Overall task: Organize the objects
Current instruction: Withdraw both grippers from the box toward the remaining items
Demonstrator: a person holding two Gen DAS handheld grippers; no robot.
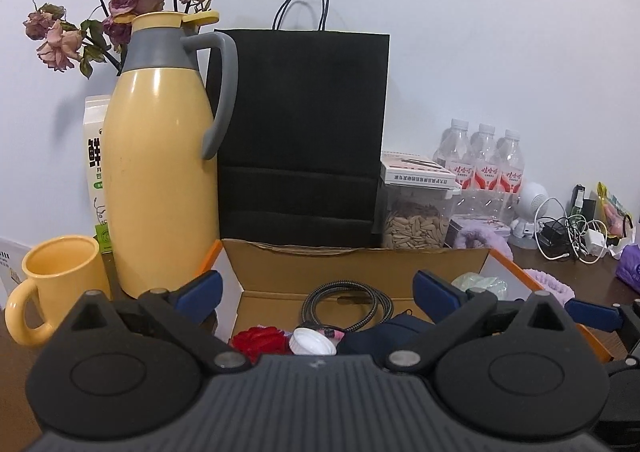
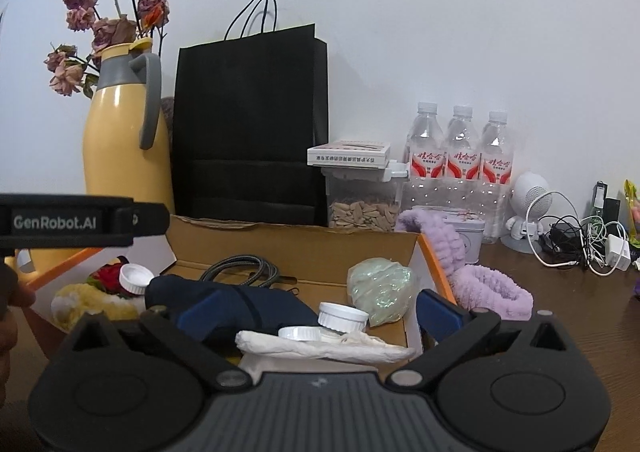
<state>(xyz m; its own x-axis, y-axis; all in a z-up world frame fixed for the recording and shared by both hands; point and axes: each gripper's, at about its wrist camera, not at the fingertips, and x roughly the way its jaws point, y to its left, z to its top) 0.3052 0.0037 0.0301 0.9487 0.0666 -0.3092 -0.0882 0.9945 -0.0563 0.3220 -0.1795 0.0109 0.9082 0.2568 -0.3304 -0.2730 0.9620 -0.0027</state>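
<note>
Both the left gripper (image 1: 318, 290) and right gripper (image 2: 318, 310) stand wide and empty over the open brown cardboard box (image 1: 356, 266), already part-filled; next, I judge, comes reaching for the fluffy lilac headband (image 2: 486, 286) draped beside its right wall.

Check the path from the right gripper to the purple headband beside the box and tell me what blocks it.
The cardboard box's orange-edged side wall stands between the open right gripper and the purple headband, which lies outside on the table. Nothing else visible blocks it.
</note>
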